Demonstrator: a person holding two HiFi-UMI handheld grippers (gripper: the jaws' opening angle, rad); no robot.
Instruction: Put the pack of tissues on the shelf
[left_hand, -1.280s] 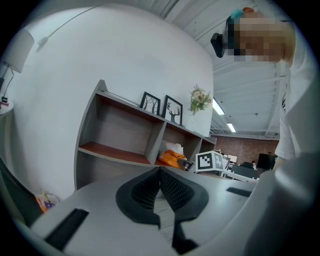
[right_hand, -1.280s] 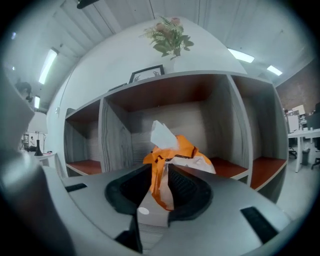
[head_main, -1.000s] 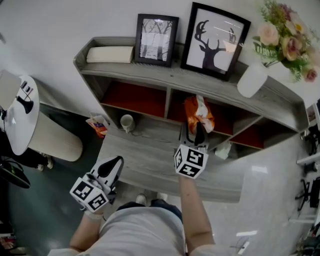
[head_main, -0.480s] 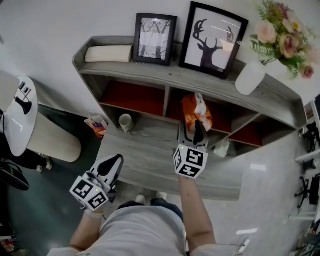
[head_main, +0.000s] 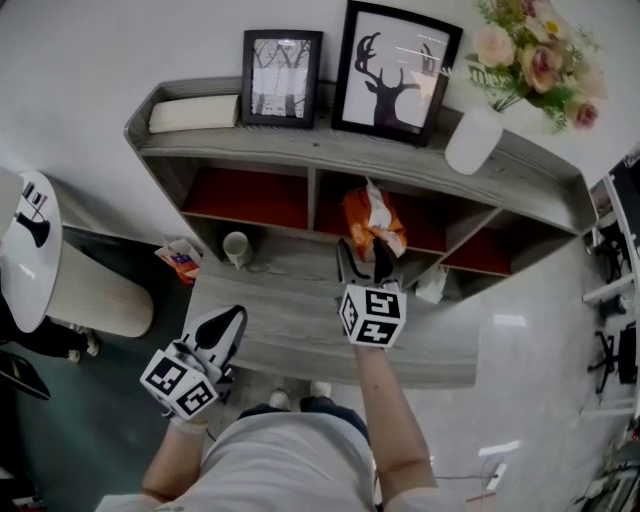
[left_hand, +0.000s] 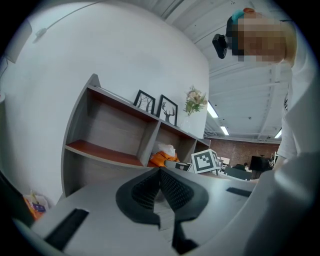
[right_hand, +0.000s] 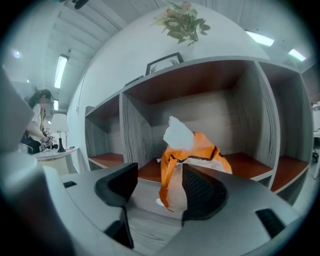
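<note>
The pack of tissues (head_main: 372, 222) is orange with a white tissue sticking out of its top. It stands at the front of the middle compartment of the grey shelf (head_main: 330, 160). My right gripper (head_main: 365, 262) reaches in just before it, and its jaws are opening. In the right gripper view the pack (right_hand: 192, 160) sits between the jaws of the right gripper (right_hand: 159, 176), close against the right pad and well apart from the left one. My left gripper (head_main: 228, 325) hangs low at the left, shut on nothing, as the left gripper view shows (left_hand: 160, 172).
A white mug (head_main: 236, 247) stands in the left compartment. Two framed pictures (head_main: 282, 63), a white box (head_main: 195, 113) and a vase of flowers (head_main: 472, 140) stand on the shelf's top. Something white and crumpled (head_main: 432, 285) lies at the right compartment. A round white table (head_main: 28, 235) stands far left.
The right gripper's jaws have spread apart around the pack, which stays standing in the middle compartment. The head view has shifted a little. The left gripper has not moved.
</note>
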